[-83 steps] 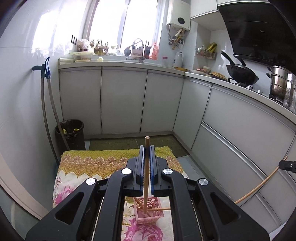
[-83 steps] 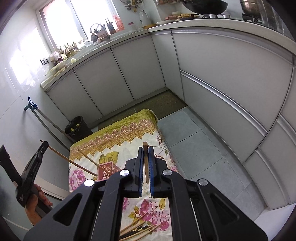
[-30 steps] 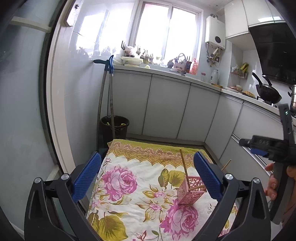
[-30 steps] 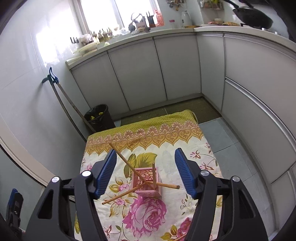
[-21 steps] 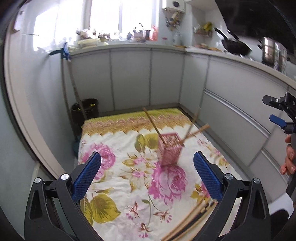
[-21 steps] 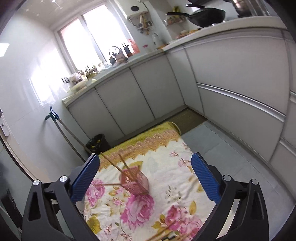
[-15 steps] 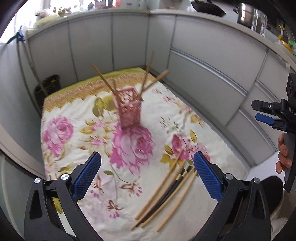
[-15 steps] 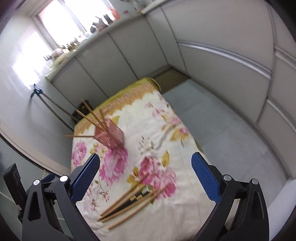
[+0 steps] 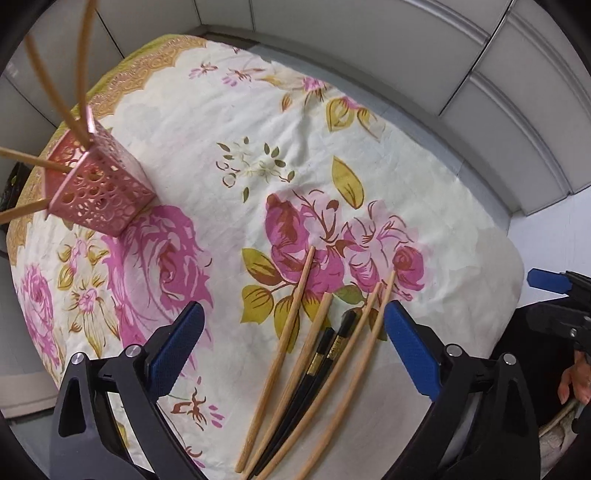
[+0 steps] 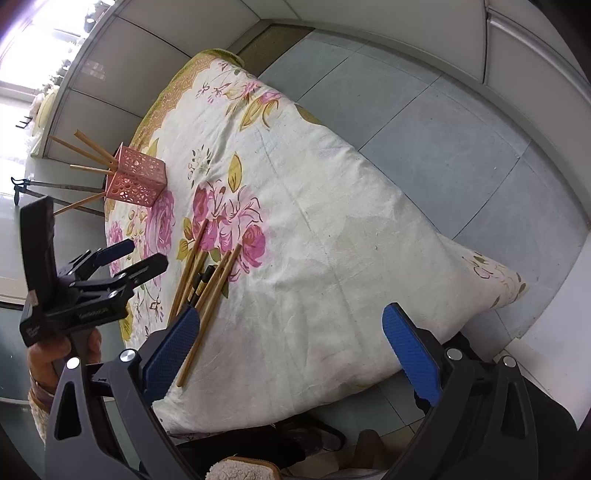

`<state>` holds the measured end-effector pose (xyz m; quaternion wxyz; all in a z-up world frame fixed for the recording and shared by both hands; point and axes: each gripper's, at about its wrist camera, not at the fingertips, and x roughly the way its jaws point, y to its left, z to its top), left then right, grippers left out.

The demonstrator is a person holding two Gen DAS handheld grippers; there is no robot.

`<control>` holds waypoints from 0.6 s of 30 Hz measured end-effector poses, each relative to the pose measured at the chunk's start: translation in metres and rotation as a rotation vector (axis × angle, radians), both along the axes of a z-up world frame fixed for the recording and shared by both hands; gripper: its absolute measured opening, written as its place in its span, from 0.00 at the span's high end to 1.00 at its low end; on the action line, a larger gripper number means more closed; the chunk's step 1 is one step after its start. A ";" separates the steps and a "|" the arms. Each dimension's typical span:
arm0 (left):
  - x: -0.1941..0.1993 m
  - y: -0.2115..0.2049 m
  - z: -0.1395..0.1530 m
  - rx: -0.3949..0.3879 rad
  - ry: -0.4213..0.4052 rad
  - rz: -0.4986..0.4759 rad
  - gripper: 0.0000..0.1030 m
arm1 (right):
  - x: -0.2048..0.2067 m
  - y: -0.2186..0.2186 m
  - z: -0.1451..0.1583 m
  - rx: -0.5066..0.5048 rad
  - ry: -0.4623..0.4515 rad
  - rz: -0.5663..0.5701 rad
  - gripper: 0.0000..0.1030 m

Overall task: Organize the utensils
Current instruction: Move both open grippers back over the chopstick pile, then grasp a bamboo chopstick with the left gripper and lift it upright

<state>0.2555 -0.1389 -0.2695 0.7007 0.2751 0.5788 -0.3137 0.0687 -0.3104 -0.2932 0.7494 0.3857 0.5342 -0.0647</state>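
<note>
A pink perforated holder [image 9: 99, 188] stands on the floral cloth at the far left with several wooden chopsticks [image 9: 55, 88] leaning out of it; it also shows in the right wrist view [image 10: 136, 181]. Several loose wooden chopsticks [image 9: 284, 343] and a black pair [image 9: 325, 350] lie on the cloth near its front edge, also seen in the right wrist view [image 10: 207, 277]. My left gripper [image 9: 291, 347] is open and empty just above the loose chopsticks. My right gripper [image 10: 291, 339] is open and empty over the cloth's near right part.
The floral cloth [image 9: 258, 122] covers a low table [image 10: 351, 229]. Grey tiled floor [image 10: 443, 140] and white cabinet fronts [image 9: 369, 22] lie beyond it. The left gripper and the hand holding it show in the right wrist view [image 10: 92, 280].
Both grippers, earlier shut on chopsticks, opened and left them in the pink holder. Both have since swung down towards the loose chopsticks at the cloth's near edge.
</note>
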 end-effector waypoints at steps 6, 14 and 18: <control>0.020 -0.023 -0.035 0.136 0.072 -0.046 0.41 | 0.004 -0.006 -0.004 0.013 0.000 0.002 0.06; 0.031 -0.030 -0.049 0.127 0.134 -0.080 0.69 | 0.008 -0.004 -0.010 0.027 0.016 0.030 0.06; 0.030 -0.028 -0.048 0.122 0.140 -0.099 0.87 | 0.010 -0.004 -0.012 0.026 0.034 0.029 0.06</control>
